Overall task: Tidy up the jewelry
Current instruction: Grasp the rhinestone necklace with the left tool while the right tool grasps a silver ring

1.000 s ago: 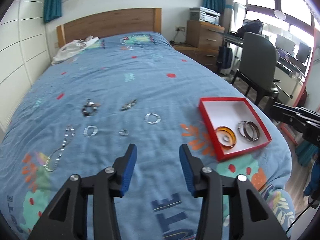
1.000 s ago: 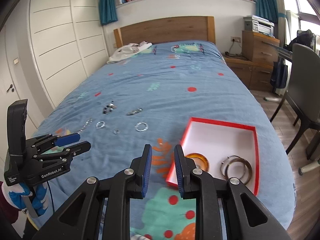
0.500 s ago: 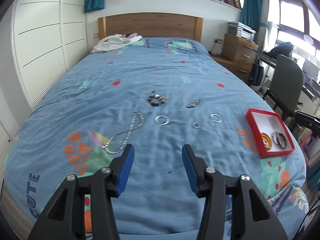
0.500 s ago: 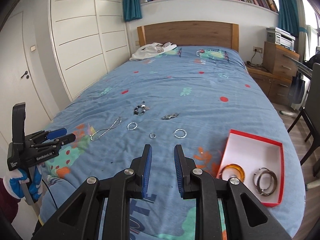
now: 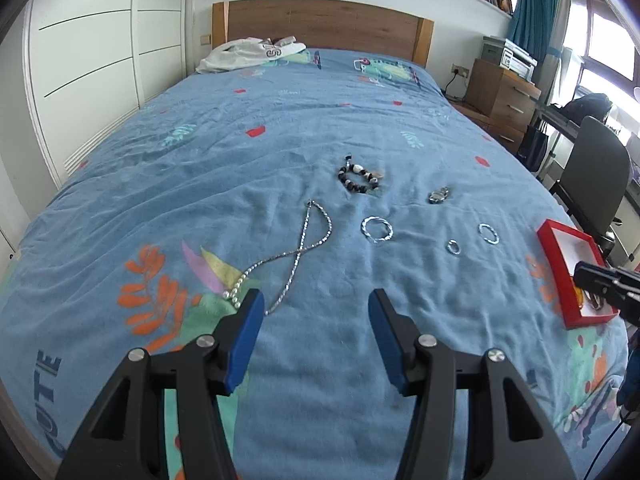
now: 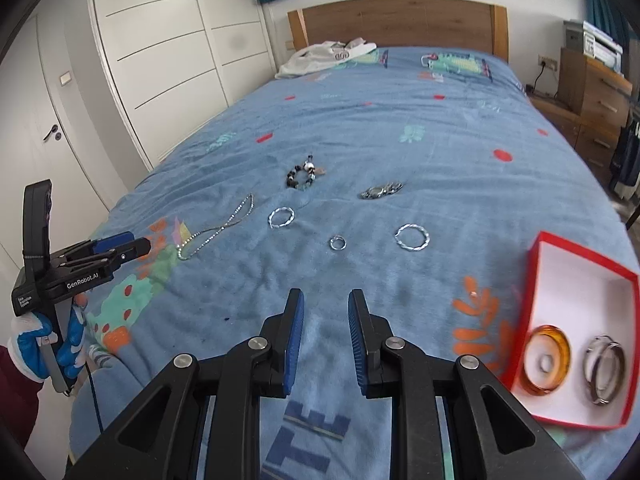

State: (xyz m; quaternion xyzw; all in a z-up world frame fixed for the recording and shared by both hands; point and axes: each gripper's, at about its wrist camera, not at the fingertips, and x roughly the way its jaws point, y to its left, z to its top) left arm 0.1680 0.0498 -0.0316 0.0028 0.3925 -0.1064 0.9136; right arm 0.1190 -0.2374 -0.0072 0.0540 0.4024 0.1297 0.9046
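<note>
Jewelry's scattered mid-bed: silver chain (image 5: 298, 246) at about 11 o'clock from my left claw (image 5: 316, 336), bead bracelet (image 5: 359, 179) at 12, twisted hoop (image 5: 377, 229) between them, small ring (image 5: 453, 247) and another hoop (image 5: 489, 233) at 1. Red box (image 6: 576, 312) sits at 3 o'clock from my right claw (image 6: 325, 340), with an amber bangle (image 6: 547, 364) and silver bangles (image 6: 605, 369) inside. Left claw's spread wide and empty, right claw's parted narrowly, gripping nothing, both hovering over the blue blanket (image 5: 240, 152).

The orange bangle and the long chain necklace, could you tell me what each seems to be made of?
The orange bangle in the red box looks like translucent amber resin or plastic: glossy, with light passing through its rim. The long chain necklace appears to be silvery metal or rhinestone links, judging by small bright glints along its length; which one is unclear.
</note>
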